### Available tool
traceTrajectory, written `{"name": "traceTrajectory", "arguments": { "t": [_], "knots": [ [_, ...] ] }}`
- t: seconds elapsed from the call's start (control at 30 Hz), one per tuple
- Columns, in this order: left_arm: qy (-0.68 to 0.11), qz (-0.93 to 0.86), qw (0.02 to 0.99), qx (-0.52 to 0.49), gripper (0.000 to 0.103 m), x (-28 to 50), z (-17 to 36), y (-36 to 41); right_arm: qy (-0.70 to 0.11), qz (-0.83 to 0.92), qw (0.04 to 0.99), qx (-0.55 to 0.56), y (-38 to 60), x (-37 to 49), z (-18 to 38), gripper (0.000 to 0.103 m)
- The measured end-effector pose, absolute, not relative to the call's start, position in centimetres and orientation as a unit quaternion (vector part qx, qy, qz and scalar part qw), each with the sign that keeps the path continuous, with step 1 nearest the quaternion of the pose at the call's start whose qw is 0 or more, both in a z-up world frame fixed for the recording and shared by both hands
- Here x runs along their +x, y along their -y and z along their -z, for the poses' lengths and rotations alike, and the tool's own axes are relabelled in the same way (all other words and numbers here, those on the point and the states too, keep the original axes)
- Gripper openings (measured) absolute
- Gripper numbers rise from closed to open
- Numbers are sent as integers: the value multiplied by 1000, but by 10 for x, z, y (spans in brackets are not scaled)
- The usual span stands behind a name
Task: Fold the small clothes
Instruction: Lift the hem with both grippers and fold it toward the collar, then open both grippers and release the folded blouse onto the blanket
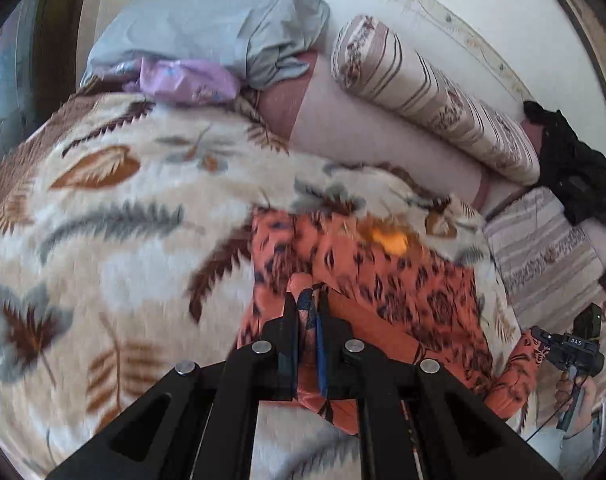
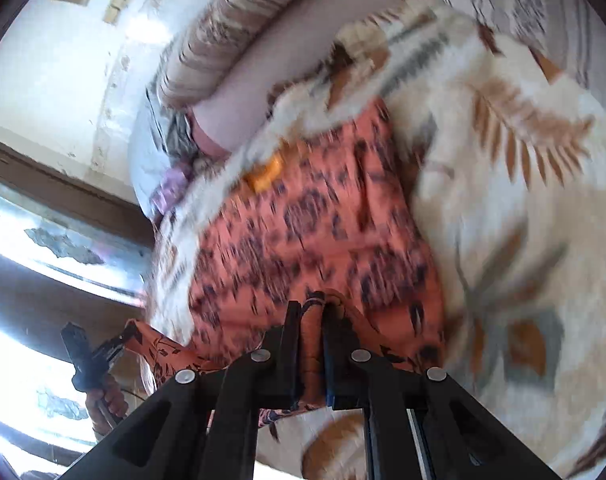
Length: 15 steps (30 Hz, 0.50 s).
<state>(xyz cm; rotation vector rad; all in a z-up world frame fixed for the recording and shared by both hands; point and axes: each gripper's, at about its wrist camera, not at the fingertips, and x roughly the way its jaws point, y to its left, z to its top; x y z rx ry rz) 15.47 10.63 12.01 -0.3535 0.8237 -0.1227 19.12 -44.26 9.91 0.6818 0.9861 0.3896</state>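
An orange garment with a dark flower print point(image 1: 383, 280) lies on a cream blanket with a leaf pattern point(image 1: 123, 240). A small yellow-orange tag point(image 1: 391, 240) shows near its far edge. My left gripper point(image 1: 307, 300) is shut on a bunched fold of the garment's near edge. The other gripper point(image 1: 567, 348) shows at the right edge, held in a hand, with a corner of the cloth reaching to it. In the right wrist view my right gripper point(image 2: 311, 312) is shut on a fold of the same garment point(image 2: 315, 220), with the left gripper point(image 2: 91, 352) at the lower left.
A grey pillow point(image 1: 207, 28) and a purple cloth point(image 1: 183, 80) lie at the far end of the bed. A striped bolster point(image 1: 431, 96) runs along the white wall, with a black cloth point(image 1: 571, 164) at its end. A bright window point(image 2: 43, 220) is at the left of the right wrist view.
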Motion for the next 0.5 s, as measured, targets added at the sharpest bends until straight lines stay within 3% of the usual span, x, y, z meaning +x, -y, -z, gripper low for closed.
{"name": "traceTrajectory", "arguments": {
  "t": [0.03,0.07,0.13,0.17,0.23,0.37,0.5],
  "knots": [
    [-391,46,903,-172,16,181,-113,-105,-448,-178,817,318,443,215,-96,10],
    [-395,23,903,-165,41,208,-99,-104,-446,-174,817,320,444,241,-84,16],
    [-427,-9,892,-145,78,254,-57,-100,-465,-145,809,330,447,279,-48,44],
    [-444,-20,885,-138,78,267,-36,-103,-482,-124,800,335,450,291,-27,77],
    [-479,-30,866,-140,78,274,-10,-111,-498,-90,794,337,450,291,-2,79],
    [-412,-26,895,-169,78,225,-34,-134,-470,-104,823,301,449,247,-9,79],
    [-424,1,889,-170,78,190,-32,-139,-493,-128,824,248,437,226,-8,79]
  ]
}}
